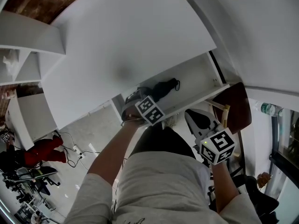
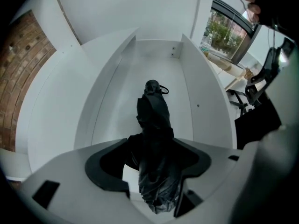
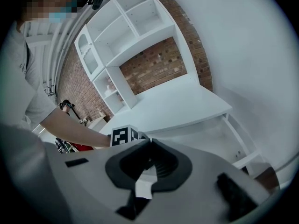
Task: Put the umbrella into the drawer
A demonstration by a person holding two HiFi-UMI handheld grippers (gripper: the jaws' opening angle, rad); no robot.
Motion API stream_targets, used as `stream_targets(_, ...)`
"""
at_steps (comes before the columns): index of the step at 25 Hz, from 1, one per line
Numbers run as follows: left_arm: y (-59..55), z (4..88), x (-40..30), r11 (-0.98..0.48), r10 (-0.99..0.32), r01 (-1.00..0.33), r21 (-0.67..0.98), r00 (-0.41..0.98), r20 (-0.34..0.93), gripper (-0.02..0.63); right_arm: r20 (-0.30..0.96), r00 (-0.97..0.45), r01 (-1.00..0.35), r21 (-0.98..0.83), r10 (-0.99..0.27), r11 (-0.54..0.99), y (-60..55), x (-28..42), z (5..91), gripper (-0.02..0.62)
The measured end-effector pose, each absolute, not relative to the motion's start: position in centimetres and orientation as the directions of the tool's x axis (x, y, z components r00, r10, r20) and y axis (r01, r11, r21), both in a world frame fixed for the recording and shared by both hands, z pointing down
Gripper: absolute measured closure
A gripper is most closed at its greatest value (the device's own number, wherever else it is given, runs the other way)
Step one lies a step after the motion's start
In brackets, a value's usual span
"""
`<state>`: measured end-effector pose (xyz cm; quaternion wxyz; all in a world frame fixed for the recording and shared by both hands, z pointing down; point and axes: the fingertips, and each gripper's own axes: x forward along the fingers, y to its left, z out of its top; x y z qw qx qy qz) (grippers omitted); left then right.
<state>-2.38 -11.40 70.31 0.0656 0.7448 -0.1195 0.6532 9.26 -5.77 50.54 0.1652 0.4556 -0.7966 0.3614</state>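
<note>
A black folded umbrella point(image 1: 162, 88) lies lengthwise inside the open white drawer point(image 1: 198, 76) under the desk top. My left gripper point(image 1: 134, 98) is at the drawer's near end, shut on the umbrella's fabric end. In the left gripper view the umbrella point(image 2: 154, 118) runs from between the jaws of the left gripper point(image 2: 155, 155) out along the drawer floor point(image 2: 117, 94), strap end farthest away. My right gripper point(image 1: 197, 119) hangs to the right, outside the drawer. In its own view the right gripper point(image 3: 148, 148) is shut with nothing in it.
The white desk top point(image 1: 126, 41) spans above the drawer. A brown chair point(image 1: 237, 104) stands right of the drawer front. White shelves point(image 3: 121, 31) hang on a brick wall. A red object point(image 1: 44, 150) and cables lie on the floor at left. A bottle point(image 1: 268, 108) stands far right.
</note>
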Motion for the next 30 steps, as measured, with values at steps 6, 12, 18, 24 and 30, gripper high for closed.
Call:
stream_targets(6,-11.5,68.2,-2.1,-0.953,-0.101,-0.299,-0.044,0.178,0.979,0.308,0.587,-0.532,-0.845,-0.409,-0.61,0.343,-5.9,9.0,49.8,0.565)
stream_targets(12,-10.7,66.2,-2.7,-0.934,-0.099,-0.357,-0.006,0.243,0.965,0.313,0.581,-0.534,-0.845,-0.396,-0.614,0.361,-6.0,8.4,48.9,0.565)
stream_targets(18,-10.1,62.7,-3.3,-0.88,-0.125,-0.472,0.063,0.358,0.925,0.357,0.583,-0.53,-0.848,-0.378,-0.616,0.372,-5.5,8.1,48.2,0.565)
stream_targets(24,-8.9,58.4,-4.5,-0.826,-0.199,-0.554,0.102,0.457,0.867,0.494,0.575,-0.535,-0.845,-0.368,-0.619,0.388,-5.1,7.3,47.6,0.565)
stream_targets(30,-8.3,53.7,-5.9,-0.758,-0.289,-0.636,0.145,0.526,0.8,0.557,0.558,-0.545,-0.838,-0.368,-0.626,0.402,-5.0,6.2,46.8,0.565)
